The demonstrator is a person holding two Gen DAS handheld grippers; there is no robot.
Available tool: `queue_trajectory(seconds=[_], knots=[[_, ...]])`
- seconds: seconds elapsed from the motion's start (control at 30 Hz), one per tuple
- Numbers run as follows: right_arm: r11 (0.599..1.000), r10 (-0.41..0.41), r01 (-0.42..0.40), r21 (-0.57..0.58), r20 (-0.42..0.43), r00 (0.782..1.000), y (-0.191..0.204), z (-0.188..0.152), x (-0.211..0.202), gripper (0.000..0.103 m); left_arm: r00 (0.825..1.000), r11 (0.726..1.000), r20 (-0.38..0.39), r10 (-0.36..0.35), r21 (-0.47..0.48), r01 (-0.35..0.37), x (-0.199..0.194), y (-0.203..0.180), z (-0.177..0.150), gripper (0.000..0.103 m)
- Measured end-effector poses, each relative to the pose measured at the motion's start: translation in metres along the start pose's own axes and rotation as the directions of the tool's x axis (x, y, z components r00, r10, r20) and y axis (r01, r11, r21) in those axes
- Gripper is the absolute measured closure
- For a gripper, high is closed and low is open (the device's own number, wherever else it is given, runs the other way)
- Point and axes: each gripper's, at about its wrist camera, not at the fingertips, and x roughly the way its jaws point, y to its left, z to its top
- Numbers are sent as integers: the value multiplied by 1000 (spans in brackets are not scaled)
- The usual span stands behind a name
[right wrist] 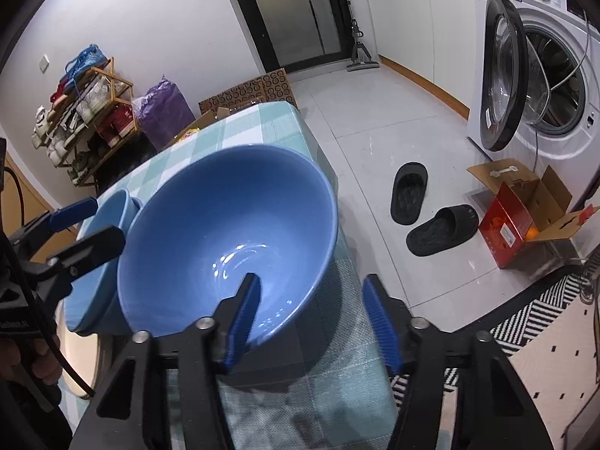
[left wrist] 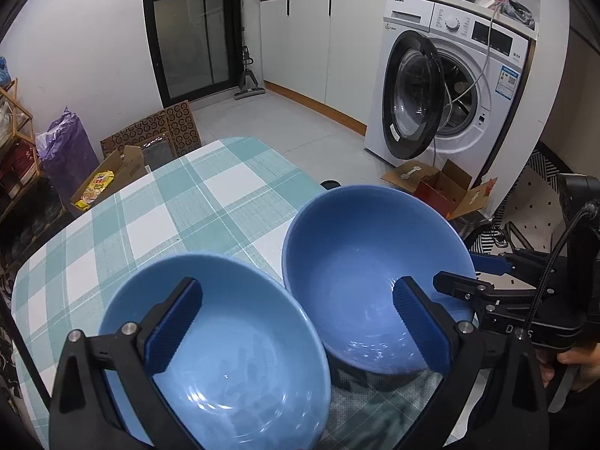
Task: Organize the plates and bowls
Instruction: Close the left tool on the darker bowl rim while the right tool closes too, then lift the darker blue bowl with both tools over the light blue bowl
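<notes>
- washing machine (left wrist: 450, 86) across the floor past the table's far edge, door swung open, white cabinets to its left
- table (left wrist: 180, 202) with teal-and-white check cloth; both bowls sit at its near end
- deep blue bowl (right wrist: 228, 232) on the right side of the table, close to the right edge, tilted with its opening facing the grippers; rim touching or just overlapping the lighter bowl's rim, cannot tell which
- light blue bowl (left wrist: 225, 341) to its left, shallower, upright on the cloth
- left gripper (left wrist: 296, 322) jaws spread wide, gripping nothing; left pad over the light blue bowl's inside, right pad over the deep blue bowl's inside, both bowls' adjoining rims in the gap
- right gripper (right wrist: 311, 318) straddles the deep blue bowl's near wall: left pad inside the bowl, right pad outside with a clear gap to the wall, so not clamped
- cardboard box (right wrist: 525, 210) with red side on the floor beside the washer, flaps open
- two black slippers (right wrist: 423, 206) on the floor tiles between table and box
</notes>
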Motion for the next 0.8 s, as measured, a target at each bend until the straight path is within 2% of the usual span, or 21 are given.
queue_trajectory(seconds=[0.27,0.53,0.6,0.73,0.8], knots=[[1000,-3,3,-7,-1,1000,-6,-7,0,59,1000,999,23,-16,36,16,-2,-7,-2,2],[1000,4,-3,31,-12,1000,-24,-20,2,66,997,996,56,-56,72,52,-5,-13,-4,10],[999,2,-1,32,-13,1000,-24,-23,2,67,996,995,61,-71,77,66,-7,-14,-4,22],[999,24,-24,40,-10,1000,-24,-25,1,68,994,993,70,-83,90,77,-9,-16,-6,29],[999,27,-26,37,-10,1000,-22,-26,1,68,994,992,67,-87,95,80,-10,-17,-7,38]])
